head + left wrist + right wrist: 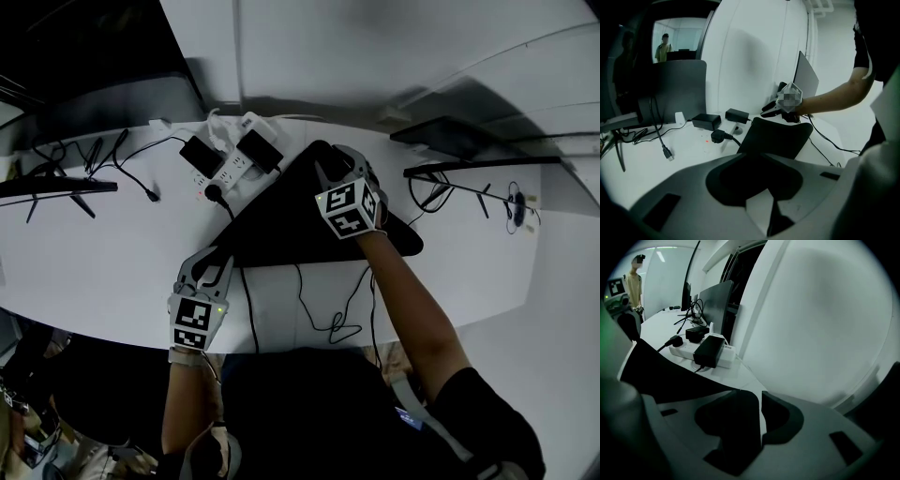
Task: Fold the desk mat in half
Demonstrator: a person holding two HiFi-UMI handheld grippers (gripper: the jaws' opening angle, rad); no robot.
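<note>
Black and limp, the desk mat (281, 225) is clamped at its corner nearest the power strip (228, 169) by my right claw (330, 169) and at the corner farthest from that strip by my left claw (214, 264). I judge this grip is meant to carry one half over the other. Adapters (261, 148) on the strip crowd the raised edge, and a plug lead (215, 193) from the strip appears to run under the mat.

The desk mat (281, 225) is a black, matt, pliable sheet with a smooth face. The table (94, 253) has a smooth white top with a faint sheen. At 11 o'clock from the mat, the power strip (232, 167) is white plastic. Its adapters (200, 153) are black plastic with a dull finish.
</note>
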